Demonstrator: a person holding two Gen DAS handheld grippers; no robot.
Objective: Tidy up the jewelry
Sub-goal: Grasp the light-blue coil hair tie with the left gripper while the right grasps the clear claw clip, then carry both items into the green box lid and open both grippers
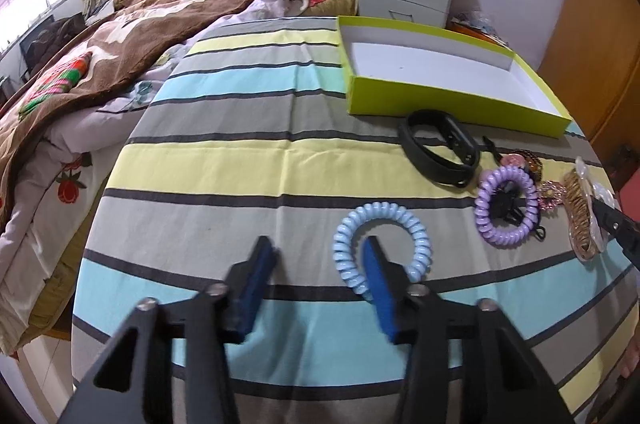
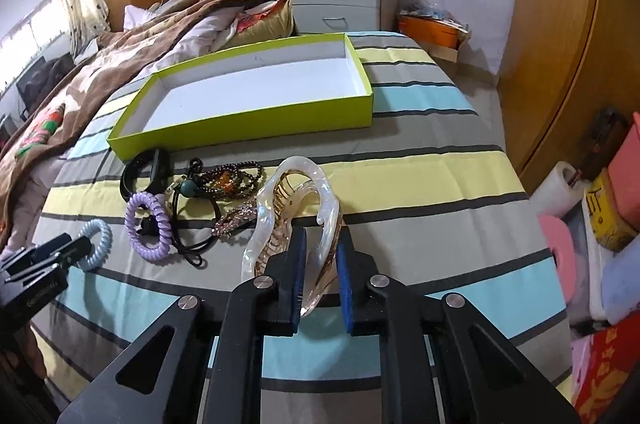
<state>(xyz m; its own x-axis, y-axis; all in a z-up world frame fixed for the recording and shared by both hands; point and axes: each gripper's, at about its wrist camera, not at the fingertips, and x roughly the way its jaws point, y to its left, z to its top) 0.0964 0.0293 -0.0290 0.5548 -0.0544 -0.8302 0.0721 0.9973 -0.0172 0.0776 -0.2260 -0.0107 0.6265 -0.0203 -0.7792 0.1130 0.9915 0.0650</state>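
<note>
My left gripper [image 1: 318, 244] stands open over the striped cloth. Its right finger sits inside a light blue coil hair tie [image 1: 420, 236], and the tie's left side lies between the pads, untouched. My right gripper [image 2: 322, 236] is shut on one wing of a clear amber hair claw [image 2: 304, 176]. Left of the claw lie a purple coil tie [image 2: 158, 252], black hair ties [image 2: 192, 248], a rhinestone clip [image 2: 236, 216], a beaded bracelet [image 2: 236, 180] and a black wristband [image 2: 136, 172]. The lime green box [image 2: 248, 124] behind them is white inside, with nothing in it.
The striped cloth [image 1: 240, 164] covers the table. A bed with a brown blanket [image 1: 140, 36] lies to the left. A white nightstand [image 2: 340, 0] stands behind the box. Paper rolls and boxes [image 2: 600, 216] crowd the right, beside a wooden wardrobe [image 2: 560, 44].
</note>
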